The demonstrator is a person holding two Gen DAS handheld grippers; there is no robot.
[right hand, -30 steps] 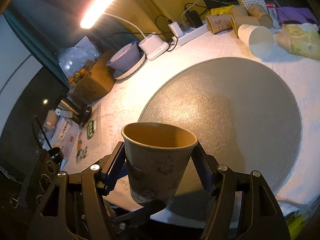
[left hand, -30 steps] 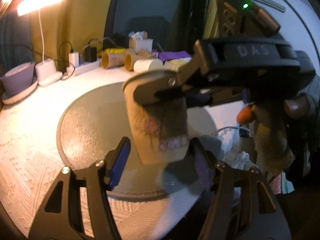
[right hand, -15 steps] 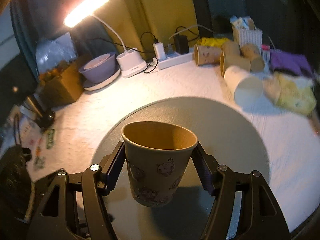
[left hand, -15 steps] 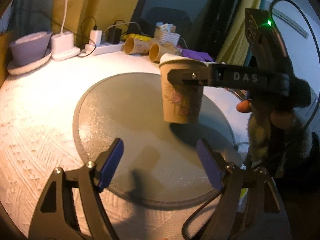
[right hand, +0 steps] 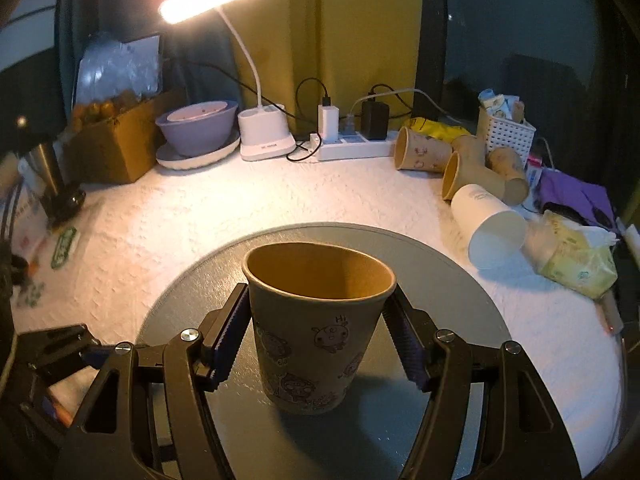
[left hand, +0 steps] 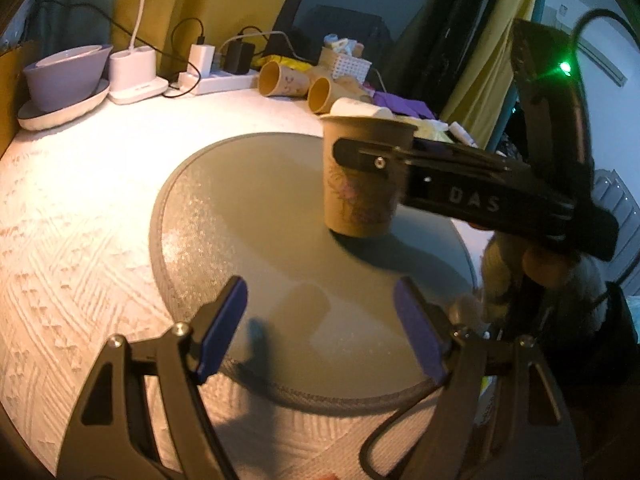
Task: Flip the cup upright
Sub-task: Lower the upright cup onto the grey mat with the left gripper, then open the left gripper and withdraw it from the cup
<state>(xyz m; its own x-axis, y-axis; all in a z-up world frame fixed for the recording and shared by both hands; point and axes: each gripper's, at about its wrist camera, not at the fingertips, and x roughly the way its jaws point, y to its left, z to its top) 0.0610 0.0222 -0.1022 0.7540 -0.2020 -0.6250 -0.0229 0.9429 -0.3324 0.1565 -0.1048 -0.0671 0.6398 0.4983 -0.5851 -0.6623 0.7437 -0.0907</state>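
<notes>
Careful: your right gripper (right hand: 318, 344) is clamped on the cup (right hand: 316, 324), upright on the grey mat (right hand: 460, 280). Release unevenly and it tips. Left gripper (left hand: 320, 326) hangs spread, empty.

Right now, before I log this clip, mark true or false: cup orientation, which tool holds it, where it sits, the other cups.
1. The brown paper cup is mouth-up. True.
2. The left tool grips it. False: the left tool is open and empty; the right tool holds it.
3. The cup is over the round grey mat. True.
4. The white paper cup stands upright. False: it lies on its side.
</notes>
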